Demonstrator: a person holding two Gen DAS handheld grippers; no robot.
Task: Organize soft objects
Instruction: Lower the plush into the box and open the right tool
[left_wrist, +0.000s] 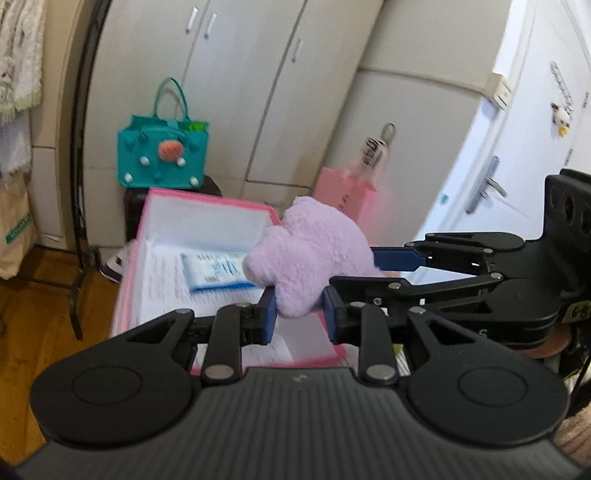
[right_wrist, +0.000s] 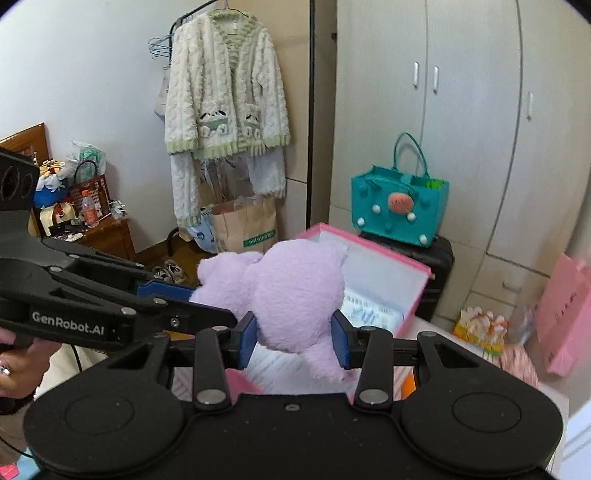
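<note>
A lilac plush toy hangs in the air over an open pink box with a white lining. My left gripper is shut on the toy's lower limb. My right gripper is shut on the toy's body; it enters the left wrist view from the right. The left gripper comes into the right wrist view from the left, touching the toy's far side. Papers and a blue-and-white packet lie in the box.
A teal felt bag stands on a dark suitcase behind the box, by white wardrobes. A pink paper bag stands to the right. A clothes rack with a cream cardigan and a paper bag stand to the left.
</note>
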